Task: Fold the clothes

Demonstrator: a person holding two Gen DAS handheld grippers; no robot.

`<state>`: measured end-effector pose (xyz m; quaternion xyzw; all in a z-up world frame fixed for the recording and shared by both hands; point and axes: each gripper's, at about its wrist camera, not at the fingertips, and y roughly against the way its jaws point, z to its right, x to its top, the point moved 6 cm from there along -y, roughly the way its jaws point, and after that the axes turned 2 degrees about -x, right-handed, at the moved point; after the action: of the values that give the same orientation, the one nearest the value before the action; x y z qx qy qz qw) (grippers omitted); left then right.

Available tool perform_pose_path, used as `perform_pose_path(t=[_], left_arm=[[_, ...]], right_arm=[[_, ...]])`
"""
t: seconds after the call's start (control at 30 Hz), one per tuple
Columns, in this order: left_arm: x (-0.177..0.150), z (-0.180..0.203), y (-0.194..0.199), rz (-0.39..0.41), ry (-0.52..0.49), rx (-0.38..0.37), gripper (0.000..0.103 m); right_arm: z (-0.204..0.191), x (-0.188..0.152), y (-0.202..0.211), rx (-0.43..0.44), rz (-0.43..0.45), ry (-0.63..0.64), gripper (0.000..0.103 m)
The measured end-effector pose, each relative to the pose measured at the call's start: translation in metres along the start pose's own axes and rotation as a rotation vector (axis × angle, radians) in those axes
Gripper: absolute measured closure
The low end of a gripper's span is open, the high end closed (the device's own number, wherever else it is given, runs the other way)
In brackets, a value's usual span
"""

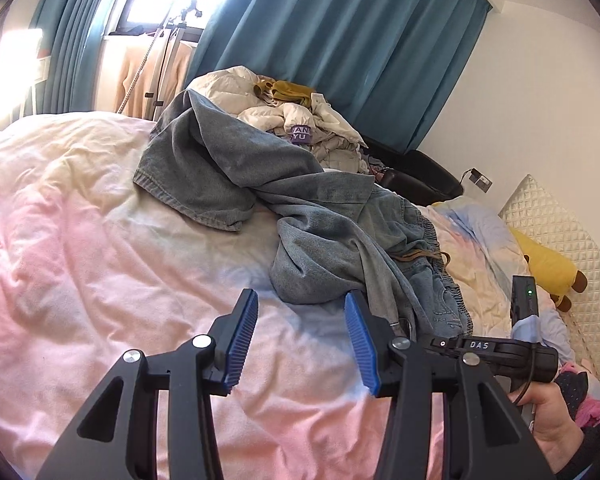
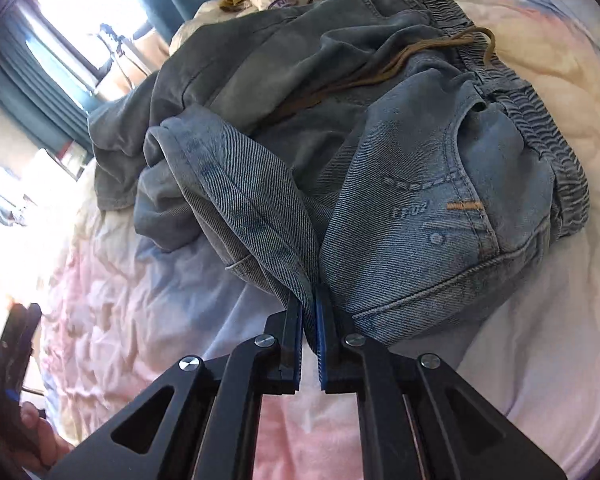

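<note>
A pair of blue jeans (image 1: 260, 184) lies crumpled on the bed, legs towards the far left, elastic waistband with a brown drawstring (image 2: 384, 76) at the right. My left gripper (image 1: 302, 304) is open and empty, hovering just short of the nearest fold of the jeans. My right gripper (image 2: 309, 300) is shut on a fold of the jeans (image 2: 400, 184) near the front pocket. In the left wrist view the right gripper's body (image 1: 496, 348) shows at the right, held by a hand.
The bed is covered by a pink, white and pale blue duvet (image 1: 80, 240). A pile of other clothes (image 1: 292, 116) lies behind the jeans. A yellow plush toy (image 1: 548, 264) lies by the quilted headboard (image 1: 560, 220). Teal curtains (image 1: 340, 40) hang behind.
</note>
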<state>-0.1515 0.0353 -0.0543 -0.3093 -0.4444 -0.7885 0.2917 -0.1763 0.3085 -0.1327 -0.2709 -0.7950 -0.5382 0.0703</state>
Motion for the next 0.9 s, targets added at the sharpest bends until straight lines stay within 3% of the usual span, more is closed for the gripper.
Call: perform_pose_path(t=[0.13, 0.2, 0.3, 0.37, 0.5, 0.6, 0.73, 0.9], left_arm=[[-0.003, -0.004, 0.005, -0.002, 0.03, -0.011, 0.056], [-0.005, -0.005, 0.008, -0.006, 0.046, -0.014, 0.056], [-0.006, -0.007, 0.011, -0.016, 0.072, -0.018, 0.056], [-0.006, -0.008, 0.012, -0.017, 0.076, -0.018, 0.056], [-0.007, -0.008, 0.012, -0.025, 0.075, -0.003, 0.056], [-0.009, -0.008, 0.009, -0.038, 0.073, -0.001, 0.056], [-0.012, -0.008, 0.004, -0.053, 0.072, 0.007, 0.056], [-0.014, -0.009, -0.003, -0.064, 0.076, 0.003, 0.056]], right_arm=[[0.014, 0.009, 0.035, 0.147, 0.101, -0.165, 0.088], [0.026, 0.014, 0.055, 0.178, 0.166, -0.243, 0.078], [0.059, 0.017, 0.079, 0.193, 0.259, -0.403, 0.058], [0.09, 0.013, 0.086, 0.189, 0.284, -0.551, 0.034], [0.143, -0.003, 0.065, 0.26, 0.214, -0.85, 0.033], [0.162, -0.009, 0.04, 0.308, 0.151, -0.986, 0.033], [0.173, 0.005, 0.025, 0.299, 0.185, -0.993, 0.033], [0.181, 0.024, 0.007, 0.233, 0.222, -0.912, 0.037]])
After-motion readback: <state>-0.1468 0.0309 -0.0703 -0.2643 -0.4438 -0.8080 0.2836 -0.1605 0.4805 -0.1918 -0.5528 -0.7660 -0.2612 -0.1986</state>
